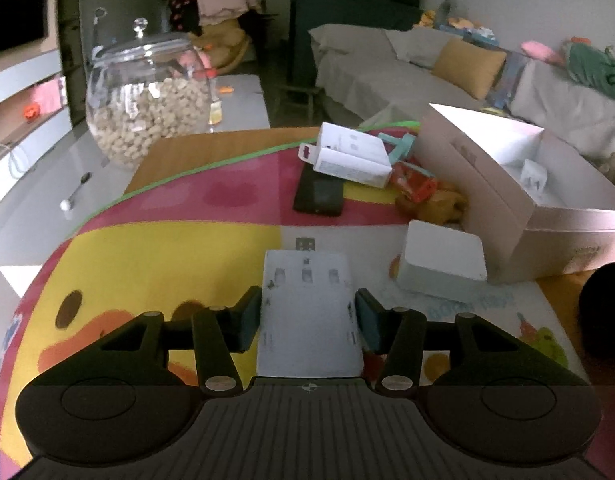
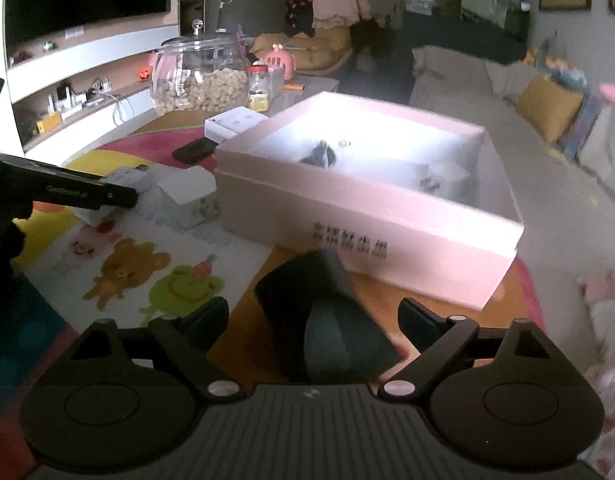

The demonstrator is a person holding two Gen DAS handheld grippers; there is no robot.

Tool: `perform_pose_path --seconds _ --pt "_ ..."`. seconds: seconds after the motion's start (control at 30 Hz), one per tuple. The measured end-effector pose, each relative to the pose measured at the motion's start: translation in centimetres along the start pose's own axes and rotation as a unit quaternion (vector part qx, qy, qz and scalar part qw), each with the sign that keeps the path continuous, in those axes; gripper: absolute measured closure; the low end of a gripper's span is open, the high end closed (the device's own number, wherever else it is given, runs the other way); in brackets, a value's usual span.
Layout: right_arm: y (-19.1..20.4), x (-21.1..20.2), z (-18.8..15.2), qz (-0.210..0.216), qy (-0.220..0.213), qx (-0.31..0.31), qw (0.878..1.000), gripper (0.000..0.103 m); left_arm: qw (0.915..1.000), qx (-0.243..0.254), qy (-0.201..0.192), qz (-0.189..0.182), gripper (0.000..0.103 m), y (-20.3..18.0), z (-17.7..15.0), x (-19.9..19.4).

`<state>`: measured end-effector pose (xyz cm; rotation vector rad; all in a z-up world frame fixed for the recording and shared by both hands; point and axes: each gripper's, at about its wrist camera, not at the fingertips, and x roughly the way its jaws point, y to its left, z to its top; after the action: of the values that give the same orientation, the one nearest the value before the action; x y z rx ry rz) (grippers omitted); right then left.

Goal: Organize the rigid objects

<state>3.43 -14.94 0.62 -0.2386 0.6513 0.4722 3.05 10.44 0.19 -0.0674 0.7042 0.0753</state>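
My left gripper (image 1: 307,308) is shut on a flat white box (image 1: 307,276) that rests on the colourful mat (image 1: 167,264); both pads touch its sides. The right wrist view shows that left gripper (image 2: 119,196) from the side, over the same white box (image 2: 103,210). My right gripper (image 2: 313,312) is open wide around a dark grey-black object (image 2: 331,328) lying on the table, and its pads stand clear of it. Just beyond is a big open pink box (image 2: 367,216), also seen in the left wrist view (image 1: 507,204), with a few small items inside.
A small white box (image 1: 443,264) sits beside the pink box. Further back lie a white carton (image 1: 351,156), a black flat device (image 1: 319,196) and orange items (image 1: 419,184). A glass jar (image 1: 147,100) stands at the far left, a spoon (image 1: 75,192) near it. A sofa (image 1: 387,72) lies behind.
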Motion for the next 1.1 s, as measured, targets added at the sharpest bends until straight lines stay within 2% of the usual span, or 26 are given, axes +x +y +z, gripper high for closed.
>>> perform_pose_path --seconds 0.1,0.17,0.3,0.37,0.47,0.57,0.67,0.77,0.83,0.9,0.93,1.0,1.03,1.1 --pt "0.1 0.5 0.5 0.011 0.005 -0.012 1.000 0.022 0.9998 0.017 -0.007 0.005 0.047 -0.2 -0.3 -0.1" --pt "0.0 0.9 0.8 0.016 0.017 -0.012 1.000 0.036 0.9994 0.030 -0.014 0.009 0.050 -0.6 -0.3 -0.1" --pt "-0.4 0.4 0.8 0.022 0.025 0.009 0.999 0.045 0.9988 0.041 -0.026 0.008 0.050 -1.1 -0.5 -0.3" --pt "-0.4 -0.7 0.6 0.024 0.020 0.012 0.999 0.050 0.9990 0.037 -0.023 -0.009 0.050 -1.2 -0.6 -0.8" --pt "-0.3 -3.2 0.2 0.019 0.006 0.017 1.000 0.052 0.9975 0.041 -0.036 -0.044 0.050 -2.0 -1.0 -3.0" --pt "-0.7 -6.2 -0.1 0.013 -0.016 0.030 0.999 0.055 0.9933 0.066 -0.060 -0.073 0.050 -3.4 -1.7 -6.5" --pt "-1.6 -8.7 0.2 0.007 -0.044 0.051 0.998 0.055 0.9863 0.069 -0.077 -0.128 0.050 -4.6 -1.3 -9.2" --pt "-2.4 -10.0 1.1 0.002 -0.065 0.069 0.996 0.055 0.9781 0.069 -0.121 -0.154 0.050 -6.0 0.7 -10.9" --pt "-3.6 -11.5 3.2 -0.004 -0.105 0.082 0.991 0.055 0.9699 0.070 -0.152 -0.177 0.050 -7.1 2.9 -11.3" --pt "-4.0 -11.6 4.0 -0.008 -0.117 0.084 0.990 0.055 0.9626 0.072 -0.171 -0.197 0.050 -8.4 5.4 -10.9" --pt "-4.7 -11.3 5.5 -0.029 -0.135 0.084 0.987 0.055 0.9583 0.076 -0.184 -0.205 0.050 -9.1 6.7 -10.4" --pt "-5.5 -10.3 7.1 -0.046 -0.146 0.085 0.985 0.055 0.9477 0.091 -0.219 -0.214 0.050 -10.8 9.0 -9.1" --pt "-6.0 -9.7 7.7 -0.050 -0.147 0.087 0.984 0.055 0.9460 0.097 -0.226 -0.211 0.050 -11.6 10.3 -8.1" --pt "-6.9 -8.4 8.4 -0.069 -0.144 0.096 0.983 0.048 0.9567 0.109 -0.198 -0.184 0.050 -13.5 12.4 -5.5"
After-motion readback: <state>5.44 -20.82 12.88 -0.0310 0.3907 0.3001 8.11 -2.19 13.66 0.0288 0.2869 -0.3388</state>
